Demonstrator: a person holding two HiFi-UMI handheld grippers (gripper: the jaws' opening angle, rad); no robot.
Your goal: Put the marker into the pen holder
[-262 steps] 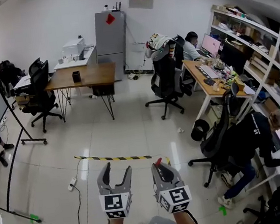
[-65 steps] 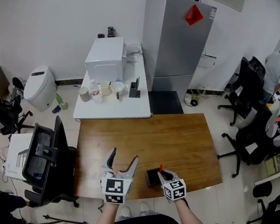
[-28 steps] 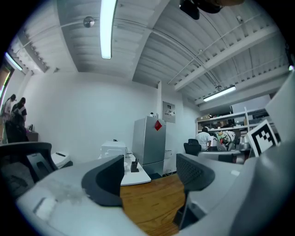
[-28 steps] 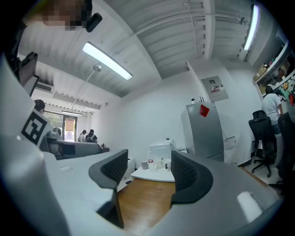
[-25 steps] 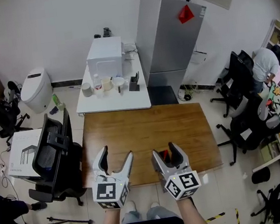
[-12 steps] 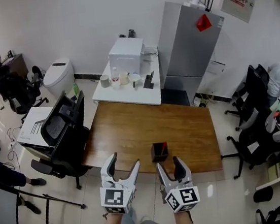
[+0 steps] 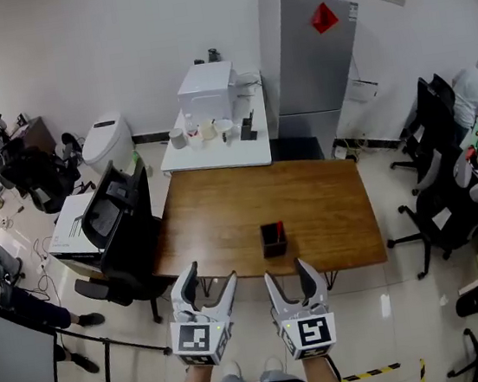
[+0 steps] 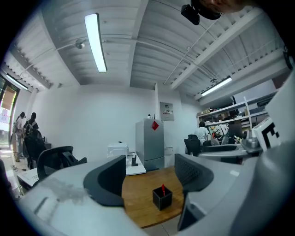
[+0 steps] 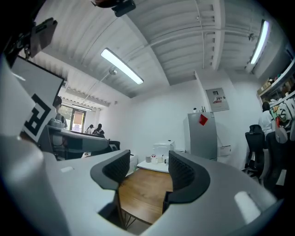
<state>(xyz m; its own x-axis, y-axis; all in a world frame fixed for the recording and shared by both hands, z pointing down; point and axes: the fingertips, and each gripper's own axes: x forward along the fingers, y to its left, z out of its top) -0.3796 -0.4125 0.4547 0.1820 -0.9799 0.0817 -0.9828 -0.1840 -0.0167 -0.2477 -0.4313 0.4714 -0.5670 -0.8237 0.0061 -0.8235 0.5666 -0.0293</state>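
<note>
Wood-grain table (image 7: 223,205) carries what looks like the finished job: the black pen holder (image 7: 273,244) stands upright near the table's front edge, a little right of centre, and the marker (image 7: 278,227) stands inside it, its red end poking above the rim. Holder and marker rest on their own, with nothing touching them.

You hold the 2 tongs side by side off the table, just short of its near edge, both pointing level toward it. The left gripper (image 7: 208,275) has its jaws apart; they have just been closing part-way, and nothing lies between them. The left gripper view frames the holder and its marker in the gap, but both sit well beyond the jaws on the tabletop, out of any grip. The right gripper (image 7: 289,270) also has its jaws apart, wide, and they have just been closing slightly; its own view shows only bare wood and the room past them, so it holds nothing either.

Judged from this, the 1 step the task names is done: the marker is in the pen holder, and both tongs are clear of it. No other marker shows on the table, so nothing appears left for you to place. All that remains, by this reading, is to keep both tongs away from the holder so it stays upright.
</note>
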